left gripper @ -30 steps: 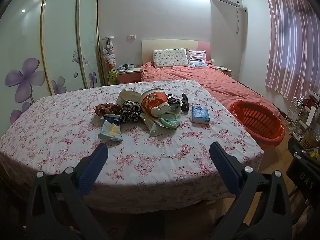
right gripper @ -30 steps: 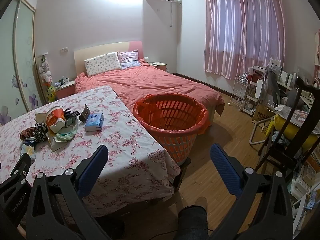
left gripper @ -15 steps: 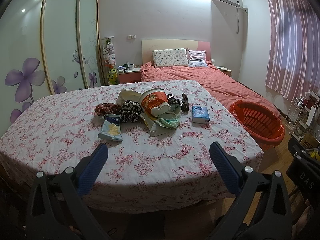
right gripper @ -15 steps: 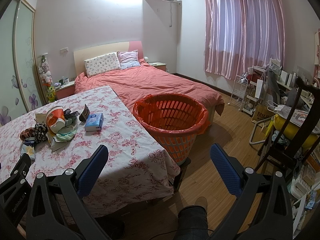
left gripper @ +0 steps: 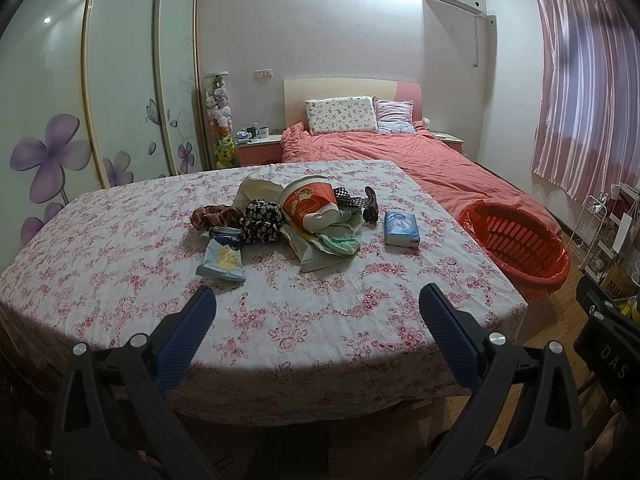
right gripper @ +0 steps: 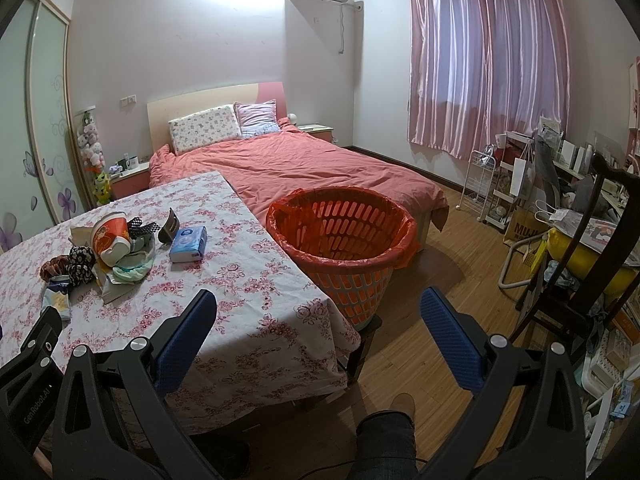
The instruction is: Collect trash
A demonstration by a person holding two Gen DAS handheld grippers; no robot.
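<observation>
Room: bedroom, floral-cloth table (left gripper: 120,272) right in front of me, pink bed (left gripper: 440,164) behind it, wardrobe with purple flowers off at 9 o'clock
Trash pile: all bunched mid-table, sitting at 12 o'clock from my left gripper (left gripper: 316,306) and well apart from it, nothing touched yet
What's in it: red paper cup (left gripper: 308,204) tipped on its side, mouth facing roughly 5 o'clock, lying on crumpled wrappers (left gripper: 332,240); snack bag (left gripper: 222,258) flat at the near edge, long axis running 12 to 6; dark scrunchie-looking things (left gripper: 260,220) beside the cup, can't tell if those count as trash
Tissue pack (left gripper: 400,228): just off the pile at its 3 o'clock, probably not trash
Basket: orange lined basket (right gripper: 340,232) on the floor hard against the table's right edge, about 12 o'clock from my right gripper (right gripper: 318,312)
Left gripper: fingers spread wide, holding nothing
Right gripper: same, wide apart and empty, out over the table corner
Nearer hand: left one lines up with the pile, I'd say the snack bag is the easiest first grab; from the right the pile is way out at 10 o'clock
Key bit: pile to basket is a sweep toward 3 o'clock across the table
</observation>
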